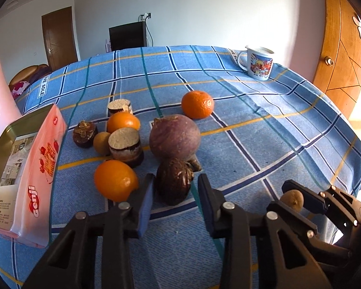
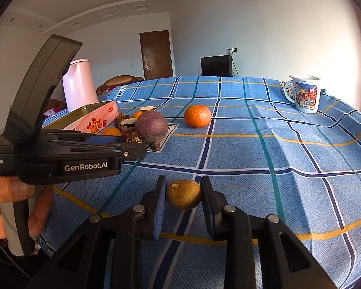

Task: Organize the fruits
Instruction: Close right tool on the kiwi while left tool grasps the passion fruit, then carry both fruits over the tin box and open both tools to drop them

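The right gripper (image 2: 183,200) squeezes a small brown fruit (image 2: 183,194), the left gripper (image 1: 175,192) gapes open, fruits (image 1: 122,144) wait outside the tin (image 1: 39,159)

Blue plaid cloth (image 1: 264,130) with navy, white, yellow and teal lines; orange tangerine (image 1: 197,104); purple radish (image 1: 174,136); pink tin (image 1: 39,168); cartoon-printed white mug (image 1: 258,62).

Left tongs (image 1: 175,187) are sitting boxed in: dark fruit (image 1: 174,184) between the tips, big purple one (image 1: 174,136) right behind, tin (image 1: 24,168) crowding the left. Surface (image 2: 288,156) ahead of the right tongs (image 2: 183,193) is lying wide open.
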Tool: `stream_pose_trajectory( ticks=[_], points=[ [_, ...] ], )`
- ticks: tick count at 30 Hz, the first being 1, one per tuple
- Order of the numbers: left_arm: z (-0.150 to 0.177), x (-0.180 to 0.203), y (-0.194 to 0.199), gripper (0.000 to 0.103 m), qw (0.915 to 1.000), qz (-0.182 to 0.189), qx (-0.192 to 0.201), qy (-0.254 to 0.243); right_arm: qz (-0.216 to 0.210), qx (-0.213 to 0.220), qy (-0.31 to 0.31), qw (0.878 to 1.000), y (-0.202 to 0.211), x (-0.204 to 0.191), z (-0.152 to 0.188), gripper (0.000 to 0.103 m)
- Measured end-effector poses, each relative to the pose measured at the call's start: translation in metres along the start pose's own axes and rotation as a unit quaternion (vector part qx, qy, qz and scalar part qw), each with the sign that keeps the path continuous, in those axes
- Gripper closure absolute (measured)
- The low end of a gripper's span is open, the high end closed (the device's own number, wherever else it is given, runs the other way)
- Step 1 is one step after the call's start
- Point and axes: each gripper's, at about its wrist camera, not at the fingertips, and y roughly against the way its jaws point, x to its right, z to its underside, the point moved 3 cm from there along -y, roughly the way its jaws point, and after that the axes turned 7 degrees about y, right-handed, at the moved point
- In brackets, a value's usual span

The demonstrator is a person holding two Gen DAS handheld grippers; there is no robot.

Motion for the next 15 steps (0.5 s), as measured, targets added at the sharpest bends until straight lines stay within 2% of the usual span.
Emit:
stream_pose_trajectory(
  ticks=[4, 15],
  points=[
    [0.002, -0.004, 0.006, 0.071, 0.9997, 0.018, 0.007, 0.011, 0.0, 0.011, 0.002, 1.0, 0.005, -0.001, -0.002, 0.073],
    [0.0, -0.024, 0.038, 0.071, 0.9978, 0.011, 0.062, 0.02, 0.0, 0.041, 0.019, 0.999, 0.013, -0.009, -0.017, 0.073]
  ],
)
